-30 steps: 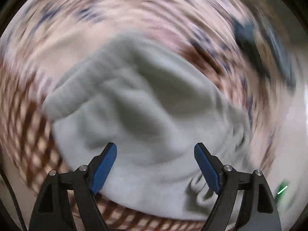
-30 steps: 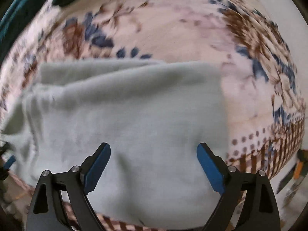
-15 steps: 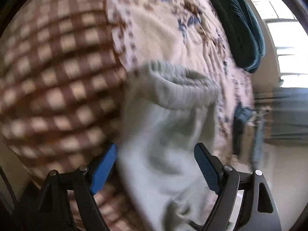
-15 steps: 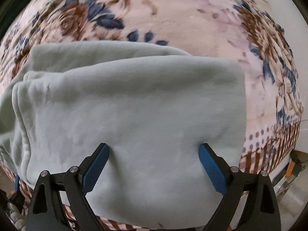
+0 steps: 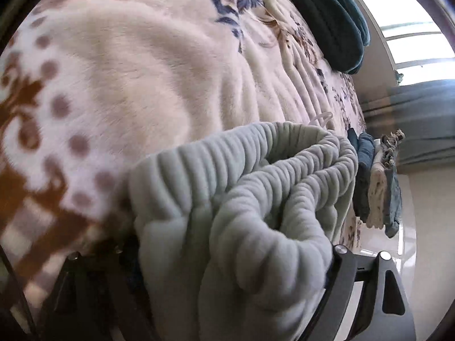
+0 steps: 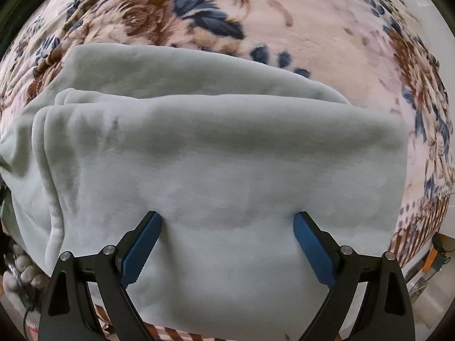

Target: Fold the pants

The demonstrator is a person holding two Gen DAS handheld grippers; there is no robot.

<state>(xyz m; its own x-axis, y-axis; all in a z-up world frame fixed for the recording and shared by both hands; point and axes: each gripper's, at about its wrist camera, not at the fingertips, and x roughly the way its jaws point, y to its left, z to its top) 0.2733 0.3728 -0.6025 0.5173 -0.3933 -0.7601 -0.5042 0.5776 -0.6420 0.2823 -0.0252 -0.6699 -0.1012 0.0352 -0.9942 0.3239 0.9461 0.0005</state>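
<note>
Pale green fleece pants [image 6: 227, 147] lie folded over on the flowered blanket [image 6: 199, 14]. My right gripper [image 6: 227, 227] points straight down on them, open wide, with both blue fingertips [image 6: 150, 224] dimpling the fabric. In the left wrist view the ribbed elastic waistband [image 5: 241, 170] bulges up close to the lens. My left gripper [image 5: 230, 255] is low against it and its jaws are opening. The waistband fills the gap between them and hides both pads, so only the black finger arms show.
The blanket [image 5: 142, 71] covers a bed with a brown checked border. A dark teal cushion [image 5: 327, 20] lies at the far end. A stack of folded clothes [image 5: 375, 187] sits near the bed's edge, with pale floor [image 5: 426, 213] and a window [image 5: 412, 28] beyond.
The left gripper swung round and sank into the waistband, which now covers its blue pads. The right gripper slid a little across the pants and stayed open.
</note>
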